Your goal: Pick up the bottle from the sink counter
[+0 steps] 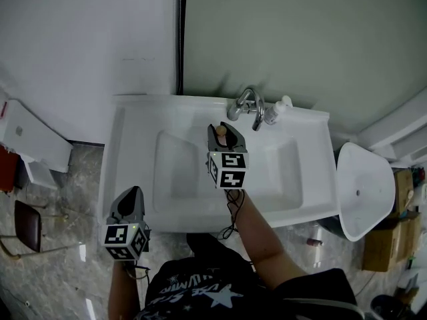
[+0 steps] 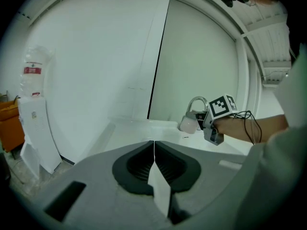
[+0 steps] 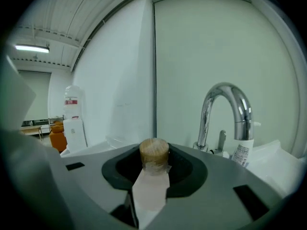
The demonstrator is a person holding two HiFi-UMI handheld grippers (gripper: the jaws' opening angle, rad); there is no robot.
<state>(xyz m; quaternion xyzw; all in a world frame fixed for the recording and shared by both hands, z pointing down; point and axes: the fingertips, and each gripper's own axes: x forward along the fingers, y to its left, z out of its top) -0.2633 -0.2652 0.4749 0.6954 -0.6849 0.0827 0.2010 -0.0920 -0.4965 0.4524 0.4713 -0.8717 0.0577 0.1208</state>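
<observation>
One pale, translucent, cork-topped bottle (image 3: 150,188)

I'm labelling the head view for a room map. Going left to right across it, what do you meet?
Brown stool → left gripper → right gripper, shut on the cork-topped bottle → white pump bottle on the sink counter → white oval fixture.

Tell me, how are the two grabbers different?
The right gripper is clamped on a small bottle with a tan cap; the left gripper is shut on nothing. The right gripper is above the sink basin, near the tap; the left gripper is by the sink's front left corner. Both are grey and the same shape.
</observation>
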